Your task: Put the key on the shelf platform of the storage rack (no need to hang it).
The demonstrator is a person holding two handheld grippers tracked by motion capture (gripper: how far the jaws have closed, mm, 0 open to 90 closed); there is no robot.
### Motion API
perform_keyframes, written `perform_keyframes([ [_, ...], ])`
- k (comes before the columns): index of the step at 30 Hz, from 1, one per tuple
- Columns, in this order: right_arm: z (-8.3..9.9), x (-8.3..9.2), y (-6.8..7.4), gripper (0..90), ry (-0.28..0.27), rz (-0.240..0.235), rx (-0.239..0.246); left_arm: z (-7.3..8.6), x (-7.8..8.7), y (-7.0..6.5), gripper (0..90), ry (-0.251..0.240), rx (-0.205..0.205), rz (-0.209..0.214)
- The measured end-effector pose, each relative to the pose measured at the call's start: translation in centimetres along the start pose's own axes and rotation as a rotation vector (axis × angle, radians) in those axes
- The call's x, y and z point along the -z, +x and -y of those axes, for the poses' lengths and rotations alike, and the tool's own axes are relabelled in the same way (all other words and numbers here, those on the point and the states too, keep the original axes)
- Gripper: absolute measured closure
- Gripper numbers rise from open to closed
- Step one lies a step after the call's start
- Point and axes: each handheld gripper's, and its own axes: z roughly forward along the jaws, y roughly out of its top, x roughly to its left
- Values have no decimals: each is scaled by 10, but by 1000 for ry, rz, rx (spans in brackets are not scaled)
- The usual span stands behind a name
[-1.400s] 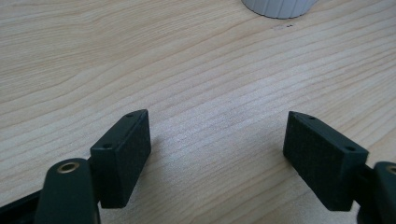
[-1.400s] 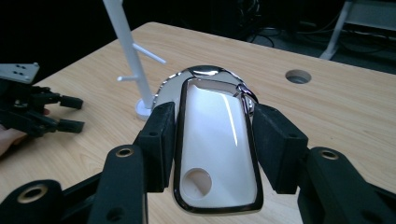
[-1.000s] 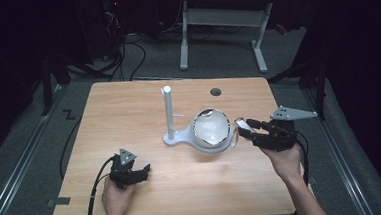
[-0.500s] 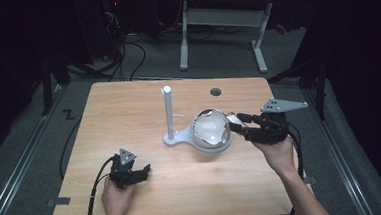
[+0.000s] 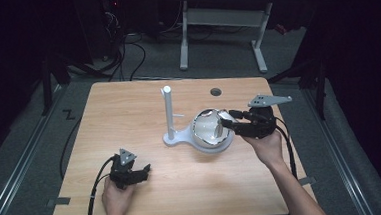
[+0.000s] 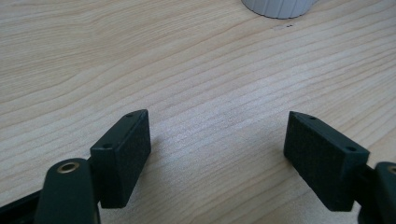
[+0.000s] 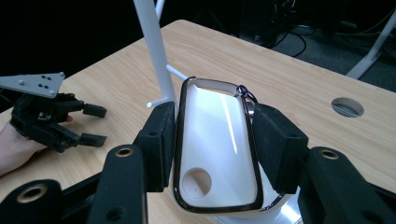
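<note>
I have the right gripper (image 5: 225, 119) clamped on a white, dark-rimmed flat piece with rounded corners and a round hole near one end (image 7: 215, 149); its black padded fingers (image 7: 159, 144) press against the two long edges of that piece, one on each side, so the grip is closed on it. I take the white stand, a round base with a tall upright post (image 5: 169, 114), as my landmark: the held piece sits just to the right of the post, over the stand's wide bowl-shaped white part (image 5: 213, 141), and in the right gripper view a thin white peg (image 7: 161, 100) juts sideways from the post just behind the piece. A small dark metal ring or clasp (image 7: 246, 95) shows at the piece's far corner; I cannot make out what it is. The person's right hand (image 5: 266, 148) carries that gripper from the right of the stand, with the grey three-cornered plate (image 5: 269, 100) on top. My left gripper (image 5: 127, 172) rests low on the light wooden worktop (image 5: 128, 111), well apart from the stand, toward the near left. Its fingers (image 6: 123, 156) stand wide open with bare wood grain between them, gripping nothing. In the left gripper view the ribbed white edge of the stand's base (image 6: 279, 7) shows at the far end of the worktop.
</note>
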Motion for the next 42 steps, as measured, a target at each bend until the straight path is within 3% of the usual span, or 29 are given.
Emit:
perform_keyframes([
  [12,5,-19,-6,513,39,48,7,0,0,0,235,1,-1,0],
  [16,8,-32,-5,513,75,86,54,0,0,0,235,0,-1,-1],
  [42,29,-78,-6,513,144,83,44,0,0,0,234,1,0,-3],
])
